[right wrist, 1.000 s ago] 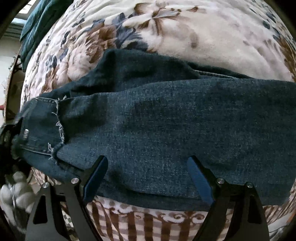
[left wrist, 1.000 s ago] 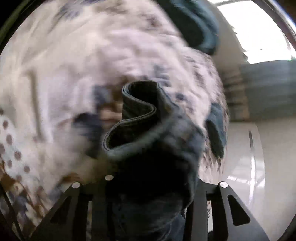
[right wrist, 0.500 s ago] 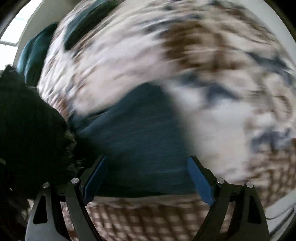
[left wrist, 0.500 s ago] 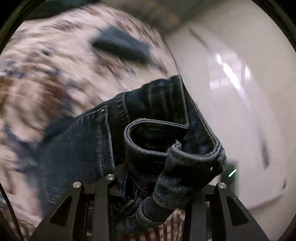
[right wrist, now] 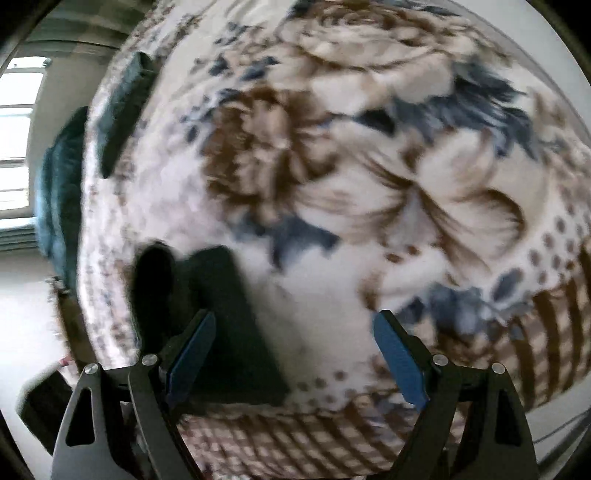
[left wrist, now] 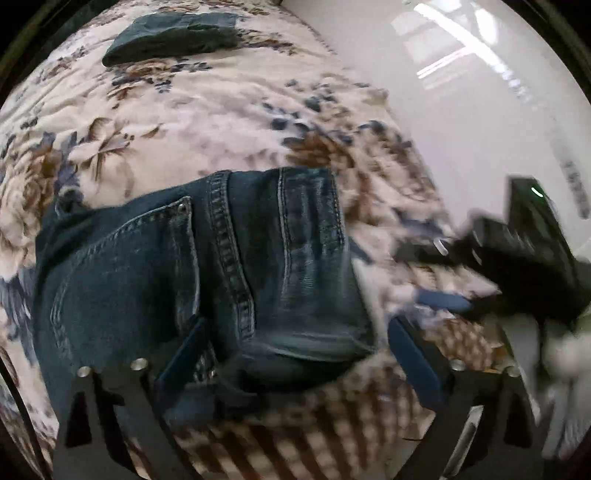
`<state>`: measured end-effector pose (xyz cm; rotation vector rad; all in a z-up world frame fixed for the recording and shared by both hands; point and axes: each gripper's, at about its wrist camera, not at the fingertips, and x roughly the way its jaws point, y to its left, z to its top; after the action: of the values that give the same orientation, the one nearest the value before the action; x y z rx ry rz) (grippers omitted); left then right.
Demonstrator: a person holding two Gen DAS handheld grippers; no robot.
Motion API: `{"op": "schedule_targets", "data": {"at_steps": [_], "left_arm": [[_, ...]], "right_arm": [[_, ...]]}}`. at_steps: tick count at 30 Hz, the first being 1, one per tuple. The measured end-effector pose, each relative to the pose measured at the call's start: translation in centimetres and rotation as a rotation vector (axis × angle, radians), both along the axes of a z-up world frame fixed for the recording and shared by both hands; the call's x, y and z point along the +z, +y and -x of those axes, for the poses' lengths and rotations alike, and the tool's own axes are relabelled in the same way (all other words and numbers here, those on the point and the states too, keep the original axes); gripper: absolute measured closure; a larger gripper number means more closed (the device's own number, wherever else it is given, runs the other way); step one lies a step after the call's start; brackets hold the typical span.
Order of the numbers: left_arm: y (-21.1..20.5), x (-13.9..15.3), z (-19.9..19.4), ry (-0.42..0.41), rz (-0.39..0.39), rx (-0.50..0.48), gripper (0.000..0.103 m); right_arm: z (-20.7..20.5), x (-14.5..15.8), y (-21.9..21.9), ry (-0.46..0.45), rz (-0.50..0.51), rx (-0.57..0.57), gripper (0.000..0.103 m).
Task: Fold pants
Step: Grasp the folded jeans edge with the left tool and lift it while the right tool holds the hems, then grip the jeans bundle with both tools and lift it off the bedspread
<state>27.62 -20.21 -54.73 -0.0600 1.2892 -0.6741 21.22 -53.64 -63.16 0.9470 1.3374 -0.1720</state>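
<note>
left fingers (left wrist: 184, 354) opening, pants (left wrist: 207, 266) between, ungripped; right fingers (right wrist: 397, 356) spread, empty

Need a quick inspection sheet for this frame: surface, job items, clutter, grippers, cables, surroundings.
Surface: floral blanket with checked border, over a bed.
Job's things: dark jeans bunched on the blanket near its edge, waistband end folded over.
Clutter: folded dark green cloth at the far end of the blanket.
Grippers: left gripper jaws opening, jeans between them, pads not pressing; right gripper open over the blanket, nothing between.
Cables: thin line at lower right of right wrist view, too blurred to identify.
Surroundings: glossy white floor; window at far left.
</note>
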Motion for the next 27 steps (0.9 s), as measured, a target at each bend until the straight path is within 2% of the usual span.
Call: {"op": "schedule_targets", "data": {"at_steps": [3, 5, 8, 11, 12, 13, 14, 17, 18, 20, 23, 27], "left_arm": [[0.6, 0.9, -0.4, 0.040, -0.004, -0.006, 0.002], [2.4, 1.8, -0.6, 0.038, -0.018, 0.035, 0.002], [6.9, 2.4, -2.2, 0.027, -0.085, 0.190, 0.002], [11.4, 1.1, -4.8, 0.030, -0.159, 0.333, 0.002], [12.5, 0.3, -5.6, 0.051, -0.167, 0.362, 0.002], [13.3, -0.4, -6.1, 0.069, -0.172, 0.382, 0.002], [13.9, -1.3, -6.6, 0.093, -0.181, 0.394, 0.002], [14.0, -3.2, -7.3, 0.121, -0.216, 0.378, 0.002], [14.0, -3.5, -7.3, 0.128, -0.211, 0.378, 0.002], [13.7, -4.2, -7.2, 0.156, -0.173, 0.392, 0.002], [13.5, -5.1, -7.2, 0.183, -0.144, 0.433, 0.002], [13.6, -4.9, -8.9, 0.204, -0.145, 0.431, 0.002]], "right_arm": [[-2.3, 1.0, 0.9, -0.041, -0.059, 0.051, 0.013], [-3.5, 0.9, 2.7, -0.050, -0.113, 0.088, 0.013], [-3.9, -0.4, 4.9, -0.010, -0.194, 0.159, 0.013], [-4.2, -2.2, 7.6, 0.028, -0.248, 0.238, 0.015], [-4.0, -2.3, 8.5, 0.044, -0.205, 0.281, 0.025], [-3.8, -2.3, 9.3, 0.068, -0.136, 0.317, 0.055], [-3.8, -2.2, 9.9, 0.087, -0.099, 0.340, 0.070], [-3.5, 0.2, 10.4, 0.053, -0.028, 0.365, 0.083], [-3.4, 1.1, 10.1, 0.043, 0.018, 0.368, 0.085], [-3.4, 1.0, 9.6, 0.073, 0.072, 0.384, 0.087], [-3.9, -2.4, 8.5, 0.168, 0.082, 0.368, 0.083], [-4.8, -4.9, 8.6, 0.197, 0.084, 0.374, 0.078]]}}
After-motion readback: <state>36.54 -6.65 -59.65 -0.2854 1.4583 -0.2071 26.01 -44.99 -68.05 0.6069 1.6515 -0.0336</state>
